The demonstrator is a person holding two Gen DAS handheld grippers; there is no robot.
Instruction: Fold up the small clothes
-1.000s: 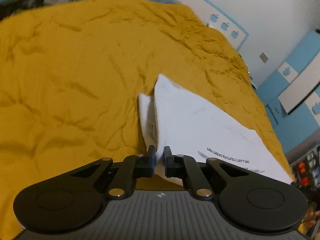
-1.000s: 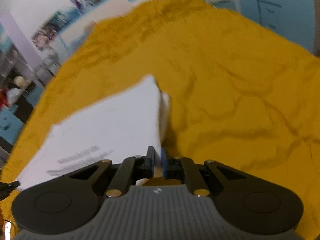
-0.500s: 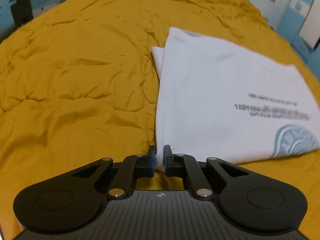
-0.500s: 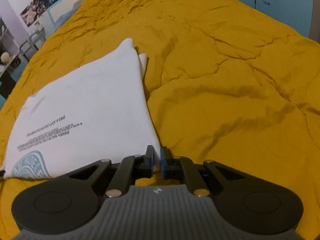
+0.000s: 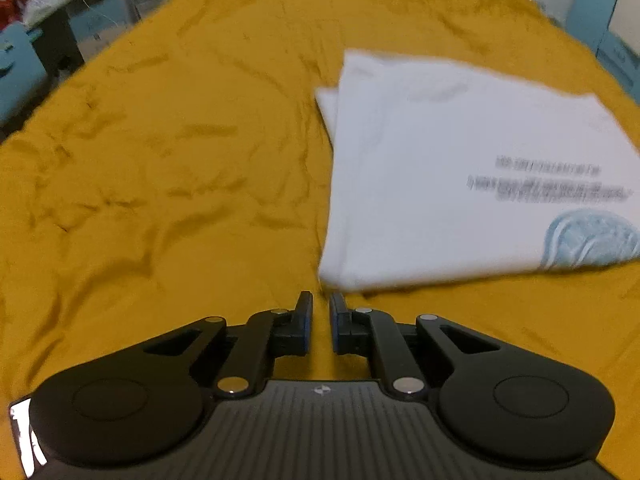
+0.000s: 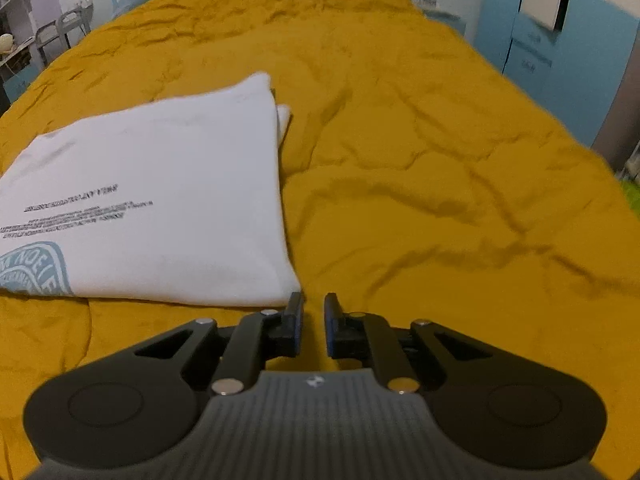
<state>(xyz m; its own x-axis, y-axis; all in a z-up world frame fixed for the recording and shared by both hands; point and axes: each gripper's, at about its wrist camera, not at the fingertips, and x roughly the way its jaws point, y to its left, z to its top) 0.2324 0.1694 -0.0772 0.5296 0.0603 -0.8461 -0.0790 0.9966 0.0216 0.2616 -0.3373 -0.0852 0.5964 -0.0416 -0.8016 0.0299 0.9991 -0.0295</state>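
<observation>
A white T-shirt [image 5: 452, 176] with dark lettering and a pale blue emblem lies folded flat on the mustard-yellow bedspread [image 5: 168, 168]. It also shows in the right wrist view [image 6: 160, 200]. My left gripper [image 5: 321, 304] is slightly open and empty, just short of the shirt's near left corner. My right gripper [image 6: 312, 304] is slightly open and empty, just beside the shirt's near right corner.
The wrinkled bedspread [image 6: 440, 160] stretches far on all sides. Blue cabinets [image 6: 560, 60] stand beyond the bed's right edge. A cluttered desk [image 5: 36, 32] stands beyond its left edge.
Both grippers lowered the held shirt edge onto the bed, then opened slightly and let go. They have drawn back a little from the shirt's near corners.
</observation>
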